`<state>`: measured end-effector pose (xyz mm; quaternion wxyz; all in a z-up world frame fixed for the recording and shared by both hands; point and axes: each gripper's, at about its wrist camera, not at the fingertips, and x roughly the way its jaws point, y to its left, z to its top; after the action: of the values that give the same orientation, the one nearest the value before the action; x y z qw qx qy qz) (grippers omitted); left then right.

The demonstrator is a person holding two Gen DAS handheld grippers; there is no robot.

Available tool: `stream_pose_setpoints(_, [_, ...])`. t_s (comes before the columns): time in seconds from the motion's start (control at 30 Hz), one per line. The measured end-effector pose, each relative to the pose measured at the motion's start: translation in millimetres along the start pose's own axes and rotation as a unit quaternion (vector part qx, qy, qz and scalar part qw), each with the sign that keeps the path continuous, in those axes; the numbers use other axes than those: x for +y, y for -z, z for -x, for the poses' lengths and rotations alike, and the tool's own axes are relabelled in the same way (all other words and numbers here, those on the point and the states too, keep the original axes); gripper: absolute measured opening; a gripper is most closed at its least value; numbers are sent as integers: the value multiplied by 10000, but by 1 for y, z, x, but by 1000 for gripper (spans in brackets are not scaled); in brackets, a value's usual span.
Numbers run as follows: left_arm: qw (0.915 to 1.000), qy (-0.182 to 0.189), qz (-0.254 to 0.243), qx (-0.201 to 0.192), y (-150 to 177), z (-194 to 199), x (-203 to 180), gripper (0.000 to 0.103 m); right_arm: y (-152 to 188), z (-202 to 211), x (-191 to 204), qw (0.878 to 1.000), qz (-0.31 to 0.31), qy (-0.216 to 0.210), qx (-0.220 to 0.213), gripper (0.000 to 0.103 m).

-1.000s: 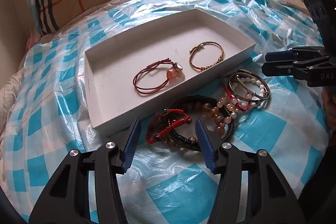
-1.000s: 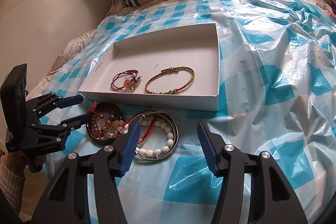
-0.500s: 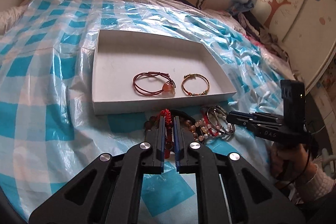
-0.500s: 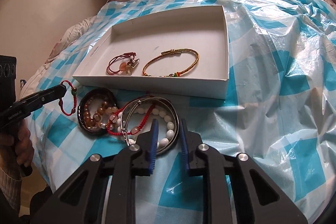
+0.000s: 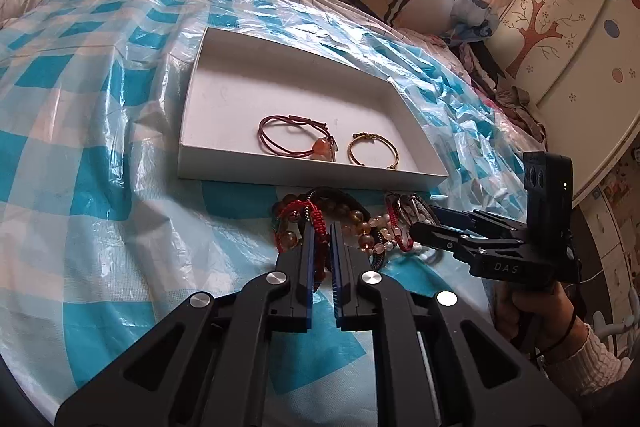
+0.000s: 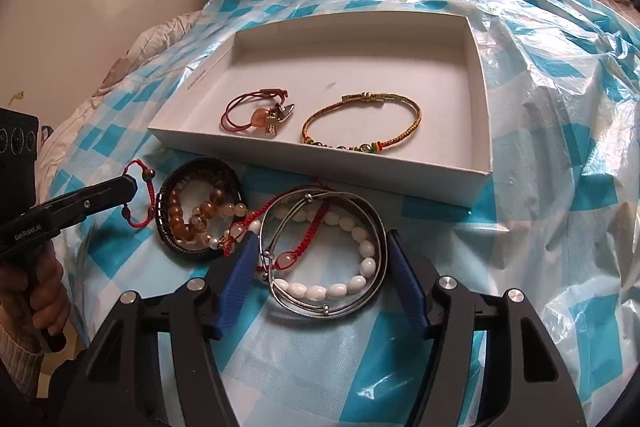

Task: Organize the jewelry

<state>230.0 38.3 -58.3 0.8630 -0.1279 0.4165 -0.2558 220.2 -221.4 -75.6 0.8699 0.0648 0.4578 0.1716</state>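
While the left gripper [image 5: 320, 239] is clamped on a red cord bracelet [image 6: 140, 195] just left of the white box [image 6: 480, 115], the opening right gripper [image 6: 320, 267] straddles, without pressing, the silver bangles [image 6: 376, 223] directly below that box.

We found two bracelets [image 6: 362, 125] inside the box [image 6: 478, 163]; the bracelet pile [image 6: 280, 231] lay just before it.

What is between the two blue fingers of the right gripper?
In the right wrist view, the silver bangles and white bead bracelet lie between the opening right gripper fingers, untouched.
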Motion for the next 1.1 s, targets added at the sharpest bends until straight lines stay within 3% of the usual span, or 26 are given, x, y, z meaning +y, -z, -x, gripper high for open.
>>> stream_pose_setpoints(0.27, [9998,60,-93,-156,-5,18,-9,7,11,32,2,9989,-95,51,-458,63])
stream_pose_setpoints(0.53, [9997,123,-178,-143,-6,22,-16,7,16,34,-2,9993,-121,-33,-340,63])
stream_pose_setpoints(0.63, [9997,126,-173,-136,-6,21,-17,7,15,28,1,9997,3,114,-199,71])
stream_pose_setpoints(0.73, [9997,123,-180,-120,-5,19,-18,7,16,21,2,9996,90,207,-143,72])
stream_pose_setpoints(0.8, [9997,123,-170,-112,-5,18,-16,7,18,17,4,9992,211,306,-119,69])
stream_pose_setpoints(0.83, [9997,120,-164,-108,-5,17,-16,7,18,16,7,9989,294,368,-75,59])
stream_pose_setpoints(0.93, [9998,117,-153,-99,-4,17,-14,7,21,18,11,9980,431,437,-126,58])
stream_pose_setpoints(1.03, [9997,125,-152,-110,-4,18,-13,7,21,28,10,9986,353,305,-261,58])
stream_pose_setpoints(1.1, [9997,131,-163,-128,-5,19,-13,7,20,39,8,9988,175,-133,-446,58])
